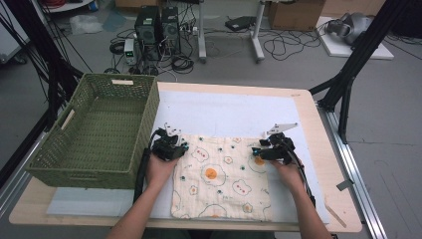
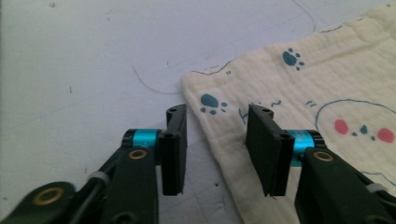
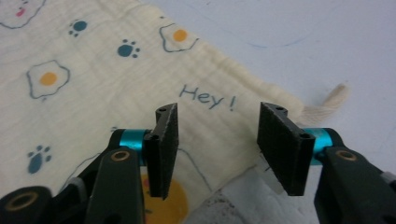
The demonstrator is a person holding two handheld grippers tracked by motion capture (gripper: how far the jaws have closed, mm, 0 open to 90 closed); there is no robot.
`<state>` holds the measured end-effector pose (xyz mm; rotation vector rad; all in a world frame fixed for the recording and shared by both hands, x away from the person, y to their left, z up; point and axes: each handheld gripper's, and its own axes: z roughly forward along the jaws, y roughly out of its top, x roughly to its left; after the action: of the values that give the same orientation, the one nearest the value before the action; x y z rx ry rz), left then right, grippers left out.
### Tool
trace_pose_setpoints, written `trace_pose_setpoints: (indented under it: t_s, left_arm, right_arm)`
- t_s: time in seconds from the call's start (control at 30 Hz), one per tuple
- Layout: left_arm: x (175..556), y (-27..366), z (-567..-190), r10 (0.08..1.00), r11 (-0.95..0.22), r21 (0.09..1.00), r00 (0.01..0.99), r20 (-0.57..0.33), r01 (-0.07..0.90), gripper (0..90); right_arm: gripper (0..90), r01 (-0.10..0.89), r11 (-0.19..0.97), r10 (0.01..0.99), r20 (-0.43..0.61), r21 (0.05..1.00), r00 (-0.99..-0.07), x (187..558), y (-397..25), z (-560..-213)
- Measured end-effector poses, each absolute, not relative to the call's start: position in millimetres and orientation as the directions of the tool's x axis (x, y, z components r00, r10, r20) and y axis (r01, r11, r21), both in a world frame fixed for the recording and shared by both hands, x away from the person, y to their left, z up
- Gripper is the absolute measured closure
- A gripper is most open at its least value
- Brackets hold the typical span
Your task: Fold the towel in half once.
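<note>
A green woven basket [image 1: 94, 132] stands at the left of a wooden table [image 1: 318, 144], just beside a pale mat [image 1: 224, 112] that covers most of the tabletop. To its right, a person's left hand [image 1: 160, 169] holds the left gripper [image 1: 171, 147] at the far left corner of a cream cloth [image 1: 224, 191] printed with fried eggs and paw prints. The cloth lies flat on the mat, near the front edge of the table, between the person's two forearms.

In the left gripper view, the left gripper [image 2: 217, 147] has its jaws spread wide, straddling the cloth's [image 2: 303, 93] side edge just short of the corner: one jaw over bare mat [image 2: 93, 60], the other over fabric. Nothing is pinched between them.

Farther right, the right hand [image 1: 288, 172] holds the right gripper [image 1: 258, 152] at the cloth's far right corner. The right gripper view shows the right gripper [image 3: 217, 147] likewise with jaws apart, set either side of the cloth's [image 3: 93, 56] hem near the printed words "Hey!" [image 3: 208, 99], with a small fabric tag [image 3: 334, 99] sticking out from the edge just beyond. The cloth is not gripped.
</note>
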<state>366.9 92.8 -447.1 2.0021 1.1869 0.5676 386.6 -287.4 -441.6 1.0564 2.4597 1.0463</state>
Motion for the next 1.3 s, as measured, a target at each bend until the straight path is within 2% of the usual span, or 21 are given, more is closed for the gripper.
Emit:
trace_pose_setpoints:
  t_s: [0.07,0.13,0.23,0.27,0.47,0.53,0.67,0.77,1.1,1.3]
  left_arm:
    - [367,90,-448,0.874,-0.306,0.777,0.487,0.0,0.549,73.3]
    - [367,87,-448,0.869,-0.314,0.779,0.496,0.004,0.543,81.7]
    - [367,88,-448,0.866,-0.312,0.78,0.5,-0.001,0.542,86.3]
    - [367,89,-448,0.866,-0.314,0.78,0.5,0.002,0.541,86.6]
    - [370,92,-436,0.881,-0.227,0.833,0.47,-0.045,0.505,87.2]
    - [372,91,-427,0.881,-0.222,0.859,0.473,-0.026,0.461,87.2]
    - [377,95,-411,0.888,-0.177,0.887,0.457,-0.043,0.427,87.1]
    - [371,95,-410,0.883,-0.191,0.889,0.469,-0.03,0.417,87.2]
    - [326,105,-419,0.849,-0.201,0.907,0.528,-0.028,0.371,87.1]
    - [295,109,-428,0.825,-0.225,0.898,0.565,-0.031,0.378,87.0]
  right_arm:
    - [55.7,0.523,0.474,0.721,0.029,0.709,-0.693,388,-288,-442]
    - [64.8,0.521,0.481,0.718,0.024,0.705,-0.696,389,-286,-441]
    - [84.4,0.519,0.497,0.693,0.042,0.695,-0.72,391,-284,-440]
    - [87.0,0.526,0.5,0.69,0.05,0.688,-0.722,391,-283,-439]
    - [88.1,0.508,0.486,0.687,0.049,0.711,-0.725,396,-287,-422]
    - [88.1,0.501,0.469,0.694,0.047,0.727,-0.718,400,-291,-409]
    - [88.1,0.46,0.443,0.698,0.026,0.769,-0.715,403,-298,-382]
    - [88.1,0.469,0.429,0.693,0.053,0.772,-0.719,401,-301,-380]
    - [88.1,0.431,0.435,0.608,0.094,0.791,-0.788,353,-303,-390]
    - [88.1,0.404,0.447,0.567,0.096,0.798,-0.818,320,-306,-395]
